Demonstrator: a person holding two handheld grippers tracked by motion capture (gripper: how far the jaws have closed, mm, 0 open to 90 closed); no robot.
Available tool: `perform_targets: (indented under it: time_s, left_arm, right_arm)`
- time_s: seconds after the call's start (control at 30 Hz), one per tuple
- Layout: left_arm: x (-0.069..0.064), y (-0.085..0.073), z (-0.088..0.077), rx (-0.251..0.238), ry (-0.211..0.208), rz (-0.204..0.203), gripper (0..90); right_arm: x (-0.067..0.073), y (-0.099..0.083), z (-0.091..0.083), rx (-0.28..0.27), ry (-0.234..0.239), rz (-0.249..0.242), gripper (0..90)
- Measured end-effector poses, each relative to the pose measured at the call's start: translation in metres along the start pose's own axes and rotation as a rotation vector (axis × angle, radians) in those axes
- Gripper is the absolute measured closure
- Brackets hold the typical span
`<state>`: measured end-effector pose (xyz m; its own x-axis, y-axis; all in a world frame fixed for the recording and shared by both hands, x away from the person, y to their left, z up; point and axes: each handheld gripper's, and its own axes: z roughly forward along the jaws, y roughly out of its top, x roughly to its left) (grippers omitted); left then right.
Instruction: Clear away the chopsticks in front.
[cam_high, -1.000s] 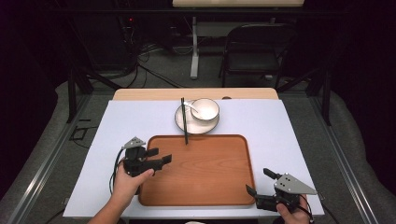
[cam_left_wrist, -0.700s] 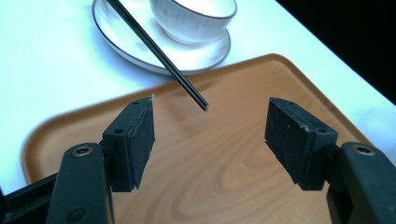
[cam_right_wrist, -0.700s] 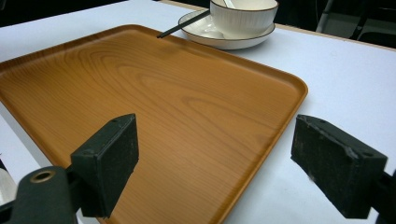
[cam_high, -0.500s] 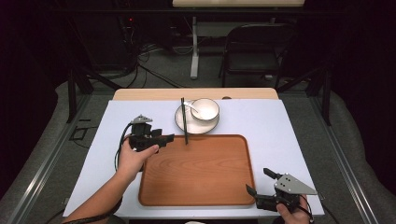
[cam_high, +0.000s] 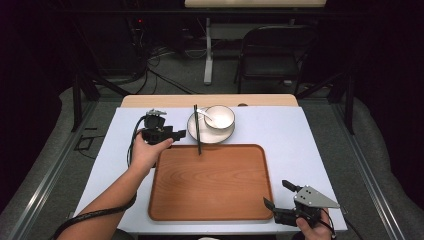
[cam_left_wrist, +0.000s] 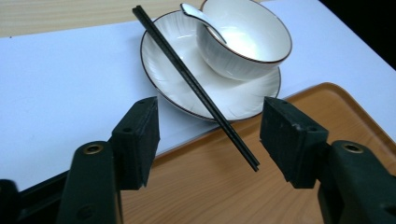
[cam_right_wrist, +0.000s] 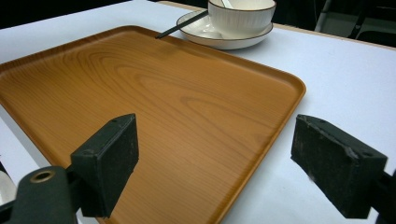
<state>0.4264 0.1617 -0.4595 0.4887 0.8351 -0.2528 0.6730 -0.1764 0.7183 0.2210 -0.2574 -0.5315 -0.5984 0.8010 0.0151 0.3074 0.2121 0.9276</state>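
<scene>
Now: chopsticks (cam_left_wrist: 196, 88) 2 | plate (cam_left_wrist: 177, 88) 1 | bowl (cam_left_wrist: 243, 42) 1 | left gripper (cam_left_wrist: 210, 135) fingers closing, gripping nothing.

Both grippers are showing black bodies: the left gripper (cam_high: 177, 133) trailing black cable, the right gripper (cam_high: 278, 194) wearing a grey triangular plate.

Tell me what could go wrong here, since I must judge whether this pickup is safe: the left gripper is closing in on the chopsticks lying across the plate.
1. The chopsticks bridge the plate rim and overhang the tray; an off-centre pinch by the left gripper, jaws just closing but not touching, may tip them off.
2. A nudge could jar the bowl and its spoon.
</scene>
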Motion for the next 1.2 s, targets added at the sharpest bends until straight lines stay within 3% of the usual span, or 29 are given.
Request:
perform_targets:
  time_s: [0.13,0.3,0.33,0.43,0.47,0.5,0.87,1.2]
  left_arm:
    - [0.001,0.010,0.010,0.055,0.018,-0.027,41.6]
    - [0.003,0.017,0.019,0.072,0.009,-0.056,49.1]
    - [0.003,0.022,0.025,0.077,0.015,-0.082,49.8]
    - [0.004,0.026,0.032,0.088,0.019,-0.101,51.6]
    - [0.005,0.029,0.039,0.120,0.018,-0.137,52.7]
    - [0.006,0.031,0.043,0.126,0.018,-0.146,53.4]
    - [0.009,0.037,0.077,0.137,0.084,-0.232,60.4]
    - [0.012,0.037,0.096,0.136,0.103,-0.281,65.8]
  right_arm:
    - [0.000,0.000,0.000,0.001,0.001,-0.001,14.6]
    - [-0.001,0.000,0.001,0.001,0.003,0.001,14.7]
    - [-0.001,0.000,0.001,0.001,0.003,0.000,14.6]
    - [-0.001,0.000,0.001,0.001,0.004,0.001,14.6]
    - [-0.001,0.000,0.001,0.002,0.005,0.000,14.6]
    - [-0.001,0.000,0.001,0.002,0.006,0.000,14.6]
    - [-0.002,0.000,0.001,-0.002,0.008,0.004,14.6]
    - [-0.003,0.000,0.000,-0.006,0.005,0.004,14.6]
